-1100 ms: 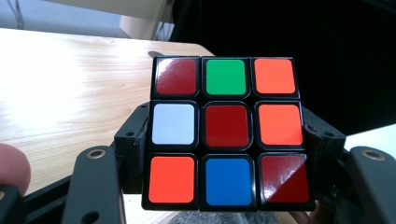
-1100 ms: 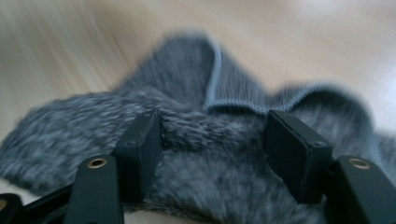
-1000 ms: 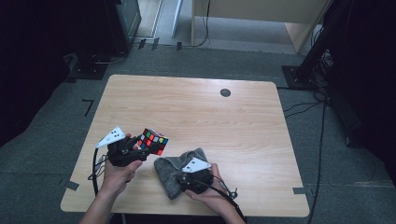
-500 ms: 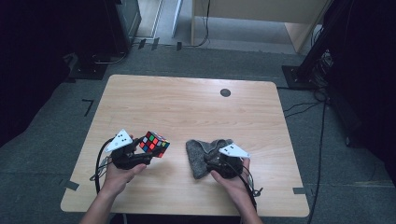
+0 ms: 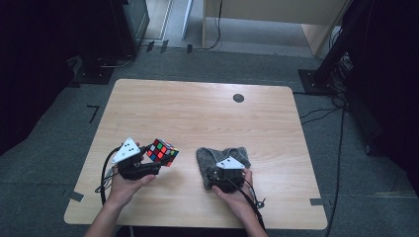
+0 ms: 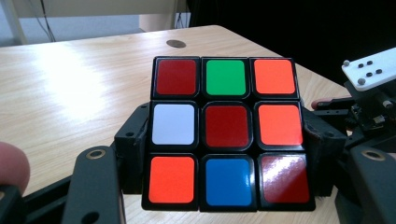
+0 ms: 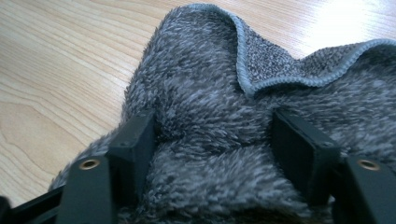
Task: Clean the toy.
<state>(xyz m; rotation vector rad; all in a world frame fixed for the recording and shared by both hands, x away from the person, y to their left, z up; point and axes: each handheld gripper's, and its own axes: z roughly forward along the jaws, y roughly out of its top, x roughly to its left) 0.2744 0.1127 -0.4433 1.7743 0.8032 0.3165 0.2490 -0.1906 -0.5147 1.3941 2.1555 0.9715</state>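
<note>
On the near half of the wooden table (image 5: 207, 113), well this side of the small dark disc (image 5: 238, 98) set in the far edge, both hands are busy. Compared with a second ago, the right gripper (image 5: 223, 174) and its grey cloth (image 5: 217, 157) have slid away from the cube, so there's now a clear strip of bare wood between the two; before that they were almost side by side. The left gripper (image 5: 148, 165) has pretty much stayed put.

The puzzle cube (image 5: 162, 151) is pinched at its two sides by the left jaws and held up off the tabletop, tilted, with one corner aimed toward the disc. It's a cube, so no real long axis. The cloth is a crumpled heap, a bit longer toward the disc than across.

The left gripper view gives you the cube (image 6: 227, 133) face-on: red, green, orange on top, white, red, orange in the middle, orange, blue, red below, with a black pad tight on each side.

The right gripper view shows the fluffy cloth (image 7: 210, 121) bunched between the right jaws, which have just been closing; the pile bulges around both pads, so it's squeezing a fold. You also catch the stitched hem curling over there.
</note>
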